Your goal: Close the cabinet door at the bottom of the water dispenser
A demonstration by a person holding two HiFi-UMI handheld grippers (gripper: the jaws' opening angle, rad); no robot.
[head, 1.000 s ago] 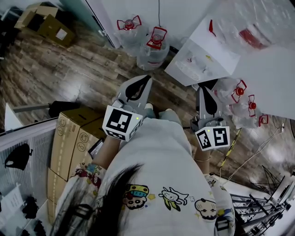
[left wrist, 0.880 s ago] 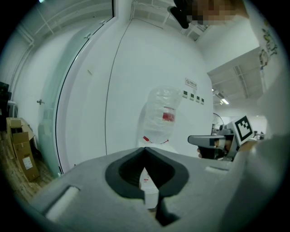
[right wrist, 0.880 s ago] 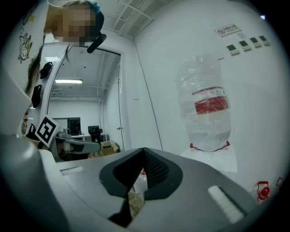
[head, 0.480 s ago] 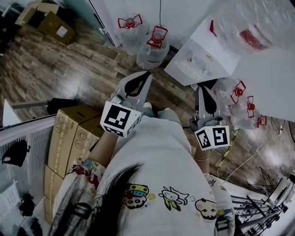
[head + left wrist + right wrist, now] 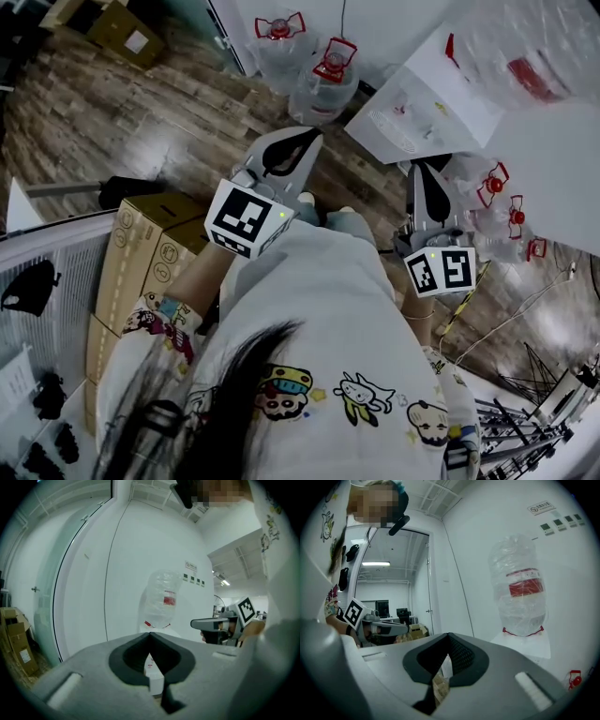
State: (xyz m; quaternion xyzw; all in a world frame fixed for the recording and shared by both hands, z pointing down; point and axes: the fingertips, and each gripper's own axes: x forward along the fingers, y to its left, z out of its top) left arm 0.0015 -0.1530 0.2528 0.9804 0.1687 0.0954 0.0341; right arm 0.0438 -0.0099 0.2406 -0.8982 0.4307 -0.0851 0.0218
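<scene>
Hovering, left gripper (image 5: 315, 133) and right gripper (image 5: 421, 167) both pinched shut, empty; water dispenser (image 5: 424, 105) at one o'clock. Its door, unseen here, is likely light and stiff: nudge the free edge.

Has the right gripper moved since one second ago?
No. The right gripper stays equally near the red-capped bottles on the floor; only the whole view shifted slightly.

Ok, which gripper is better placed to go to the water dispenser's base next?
Right, probably. In the head view the right gripper points at the foot of the water dispenser; the left gripper sits further off, toward the floor bottles. Both are shut and empty. The door itself isn't clearly visible.
</scene>
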